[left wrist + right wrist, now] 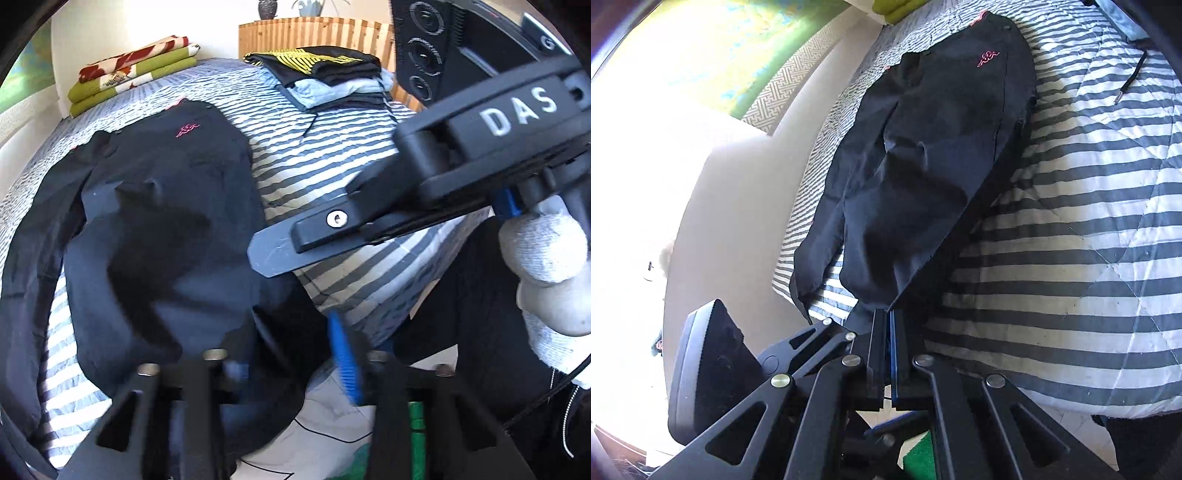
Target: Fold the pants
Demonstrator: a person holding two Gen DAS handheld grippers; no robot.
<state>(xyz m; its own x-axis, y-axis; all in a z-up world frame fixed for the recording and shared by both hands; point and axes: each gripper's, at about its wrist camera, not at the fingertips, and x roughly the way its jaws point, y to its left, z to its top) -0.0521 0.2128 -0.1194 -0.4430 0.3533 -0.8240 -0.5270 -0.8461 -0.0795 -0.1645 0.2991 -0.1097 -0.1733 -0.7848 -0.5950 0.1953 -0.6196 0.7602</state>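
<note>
Folded clothes stack (328, 79) beyond black pants (162, 206).

The pants (923, 155) are black, of thin smooth cloth, with a small pink logo (988, 58) near the waist and pink trim at the waistband. They lie stretched lengthwise on the striped bed cover (1089, 221), waist at the far end, one leg lying over the other, the cloth loosely wrinkled. The near leg end reaches the bed's edge.
</note>
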